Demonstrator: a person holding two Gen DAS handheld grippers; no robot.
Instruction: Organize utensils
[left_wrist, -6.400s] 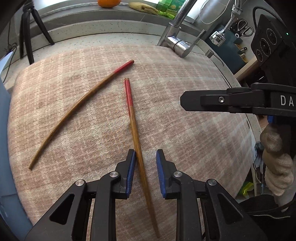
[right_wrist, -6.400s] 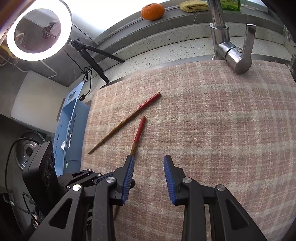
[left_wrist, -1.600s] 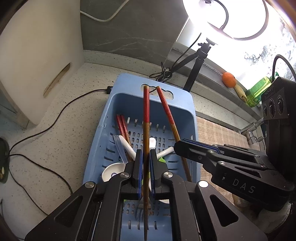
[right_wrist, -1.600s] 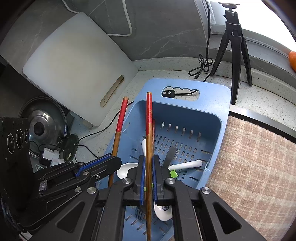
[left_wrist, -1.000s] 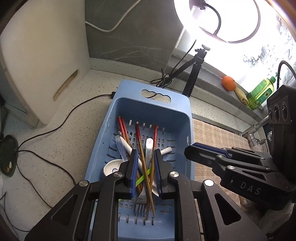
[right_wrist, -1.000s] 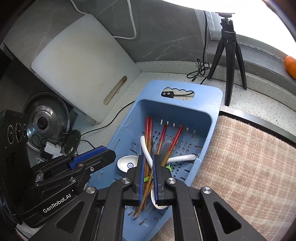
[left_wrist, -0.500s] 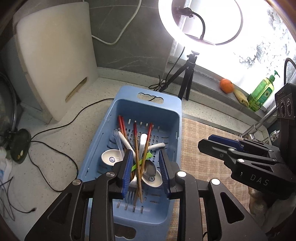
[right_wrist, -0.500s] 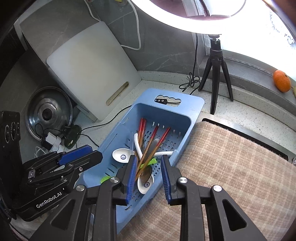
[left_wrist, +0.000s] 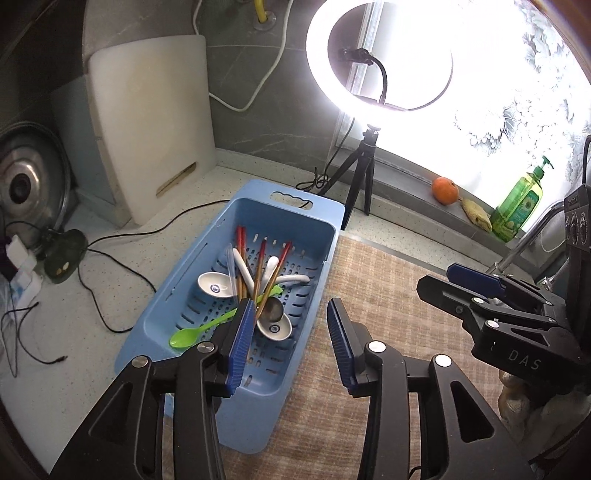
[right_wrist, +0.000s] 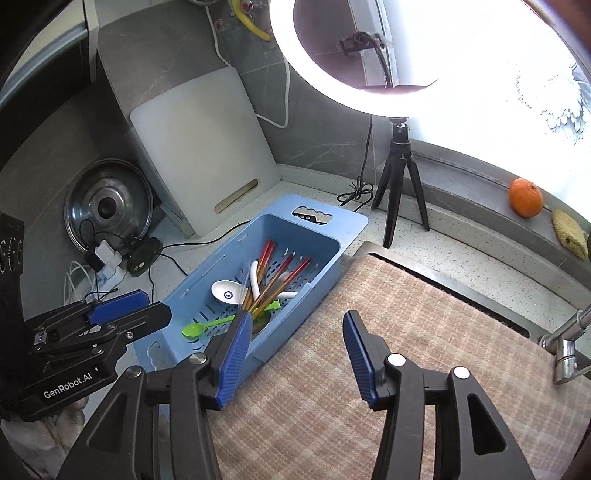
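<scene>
Left gripper and right gripper, both wide open and empty, frame chopsticks in the centre-frame blue basket.

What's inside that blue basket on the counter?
The blue basket holds red-tipped chopsticks, white ceramic spoons, a green plastic spoon and a metal spoon. The left hand-held gripper covers its near end.
</scene>
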